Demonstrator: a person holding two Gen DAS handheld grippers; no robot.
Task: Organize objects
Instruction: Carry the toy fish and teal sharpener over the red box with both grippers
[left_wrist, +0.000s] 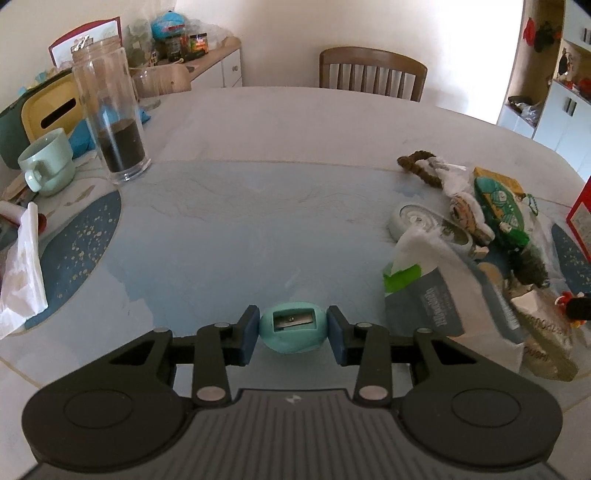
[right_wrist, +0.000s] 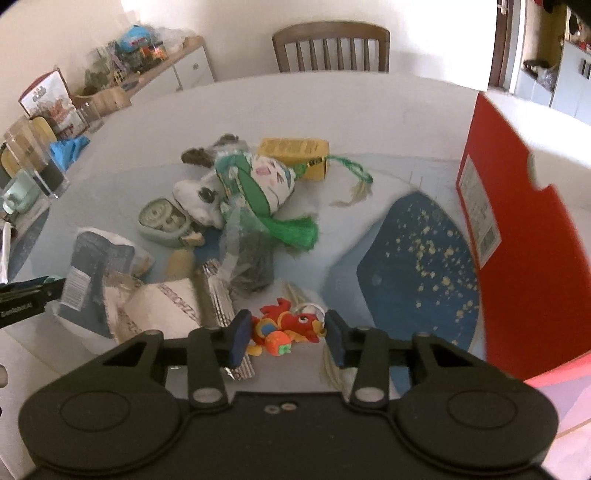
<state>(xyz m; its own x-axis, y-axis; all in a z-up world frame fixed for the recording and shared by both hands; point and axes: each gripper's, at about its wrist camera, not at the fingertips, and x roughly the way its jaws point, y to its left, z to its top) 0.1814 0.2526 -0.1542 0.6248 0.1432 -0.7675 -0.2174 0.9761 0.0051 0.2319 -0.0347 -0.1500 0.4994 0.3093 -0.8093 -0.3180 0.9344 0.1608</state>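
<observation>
My left gripper clamps a teal sharpener between both pads, blade slot facing up, held just above the table. My right gripper brackets a red toy at the near edge of the pile; the pads look just apart from it, though the view is soft there, so I judge it not yet gripped. Best practice now: keep the sharpener level and squeeze the toy squarely across its body. Open room lies ahead of the left gripper, between the jar and the pile. On the right, the red box stands close, leaving only the blue mat as clearance.
</observation>
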